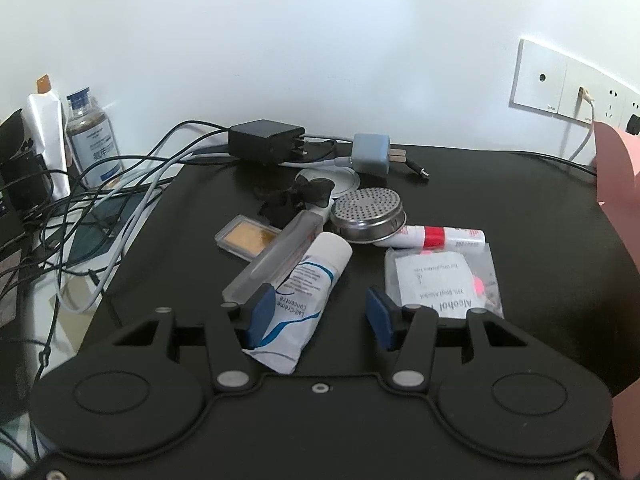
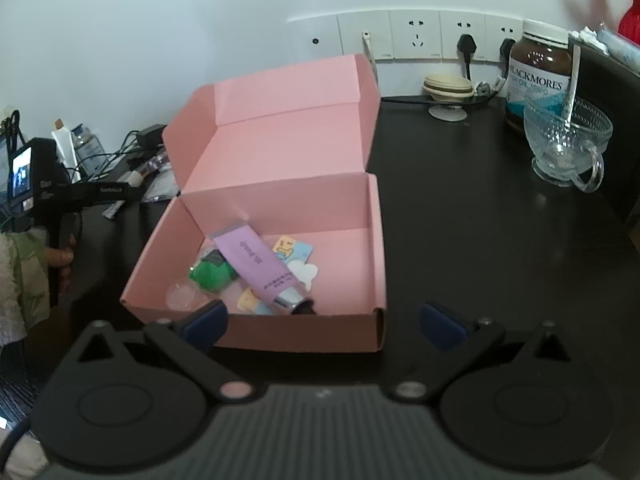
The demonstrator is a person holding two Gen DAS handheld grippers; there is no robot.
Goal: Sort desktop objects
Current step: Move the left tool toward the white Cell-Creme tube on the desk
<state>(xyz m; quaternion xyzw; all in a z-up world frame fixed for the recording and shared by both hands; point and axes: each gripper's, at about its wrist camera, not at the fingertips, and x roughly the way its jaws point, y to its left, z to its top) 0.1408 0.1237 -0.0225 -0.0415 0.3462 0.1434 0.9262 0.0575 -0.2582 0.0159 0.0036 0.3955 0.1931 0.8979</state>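
Left wrist view: my left gripper [image 1: 320, 316] hangs low over the matte black desk [image 1: 540, 216] with its blue pads half spread; the left pad sits against the crimped end of a soft white cream tube [image 1: 308, 280] with blue print, the right pad is clear of it, so nothing is clamped. A clear rigid plastic case [image 1: 276, 260] lies slanted across the tube's shoulder. Beyond it lie a perforated steel filter basket [image 1: 368, 212], round and shiny, a white and red stick [image 1: 436, 237], a flat clear pouch holding an alcohol pad [image 1: 440, 280], and a small clear case with a gold insert [image 1: 246, 236]. At the back edge sit a boxy black charger [image 1: 264, 140] and a pale blue plug adapter [image 1: 372, 152], with tangled cables [image 1: 120, 176] trailing left. In the right wrist view, my right gripper [image 2: 324, 324] stands wide and empty just in front of the open pink cardboard box [image 2: 304, 332], lid folded back. Inside lie a smooth lilac tube [image 2: 260, 272], a green lump [image 2: 212, 276] and flat stickers [image 2: 292, 250]. A knobbly glass cup [image 2: 568, 140] stands far right.
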